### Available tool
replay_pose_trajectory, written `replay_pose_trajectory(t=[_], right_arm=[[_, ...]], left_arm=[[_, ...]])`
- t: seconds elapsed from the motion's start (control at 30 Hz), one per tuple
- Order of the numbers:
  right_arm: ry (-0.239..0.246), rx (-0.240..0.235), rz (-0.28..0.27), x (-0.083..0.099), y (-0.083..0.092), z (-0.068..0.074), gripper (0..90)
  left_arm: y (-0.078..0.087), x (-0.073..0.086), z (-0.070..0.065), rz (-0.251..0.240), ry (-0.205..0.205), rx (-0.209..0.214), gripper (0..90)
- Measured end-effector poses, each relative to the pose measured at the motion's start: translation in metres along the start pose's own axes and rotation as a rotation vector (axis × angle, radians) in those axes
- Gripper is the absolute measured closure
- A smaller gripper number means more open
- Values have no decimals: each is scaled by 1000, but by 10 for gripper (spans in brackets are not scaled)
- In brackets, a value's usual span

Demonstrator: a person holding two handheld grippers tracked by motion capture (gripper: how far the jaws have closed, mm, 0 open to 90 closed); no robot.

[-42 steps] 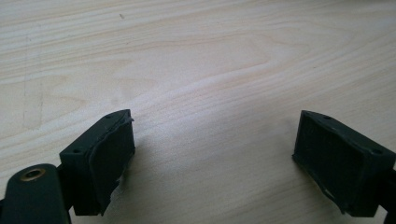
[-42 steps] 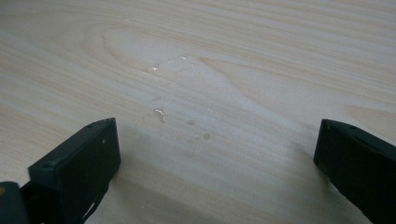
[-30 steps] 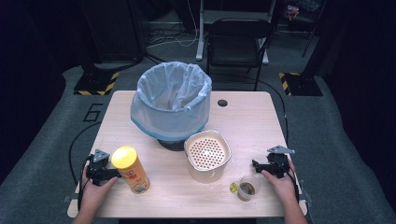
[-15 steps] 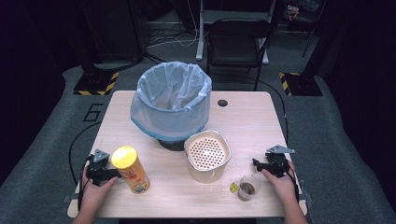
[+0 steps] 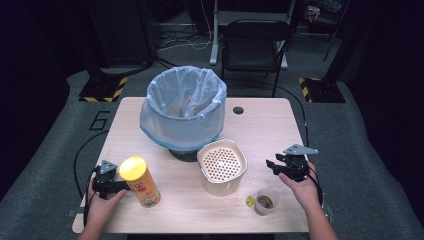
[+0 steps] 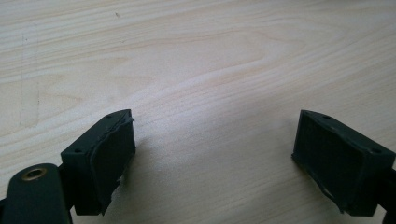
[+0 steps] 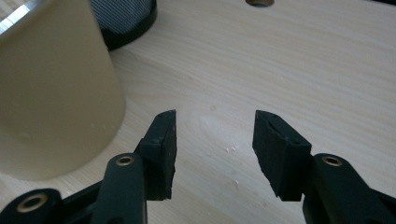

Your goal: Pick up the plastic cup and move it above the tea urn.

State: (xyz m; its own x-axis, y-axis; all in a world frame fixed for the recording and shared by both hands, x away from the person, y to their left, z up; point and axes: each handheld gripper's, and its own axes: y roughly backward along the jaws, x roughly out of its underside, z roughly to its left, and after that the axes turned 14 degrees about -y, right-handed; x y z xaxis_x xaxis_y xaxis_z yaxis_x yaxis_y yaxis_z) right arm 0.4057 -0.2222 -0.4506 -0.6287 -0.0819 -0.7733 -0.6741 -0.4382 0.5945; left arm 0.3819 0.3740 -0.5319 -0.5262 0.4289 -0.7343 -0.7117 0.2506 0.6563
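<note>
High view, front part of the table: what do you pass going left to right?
left gripper → yellow-lidded can → cream strainer pot → small plastic cup → right gripper

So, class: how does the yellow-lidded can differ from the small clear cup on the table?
The yellow-lidded can is tall, opaque and closed by its lid; the small clear cup is low, see-through and open-topped. The can stands by the left tool, near the table's left front; the cup stands by the person's right hand, near the right front. Both stand on the wooden table.
</note>
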Motion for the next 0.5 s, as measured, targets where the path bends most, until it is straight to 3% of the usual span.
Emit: replay_pose_trajectory(t=[0.13, 0.5], right_arm=[[-8, -45, 2, -12, 1, 14, 535], [43, -154, 11, -39, 6, 51, 577]], left_arm=[[0, 0, 0, 1, 1, 1, 126], [0, 0, 0, 0, 0, 0, 126]])
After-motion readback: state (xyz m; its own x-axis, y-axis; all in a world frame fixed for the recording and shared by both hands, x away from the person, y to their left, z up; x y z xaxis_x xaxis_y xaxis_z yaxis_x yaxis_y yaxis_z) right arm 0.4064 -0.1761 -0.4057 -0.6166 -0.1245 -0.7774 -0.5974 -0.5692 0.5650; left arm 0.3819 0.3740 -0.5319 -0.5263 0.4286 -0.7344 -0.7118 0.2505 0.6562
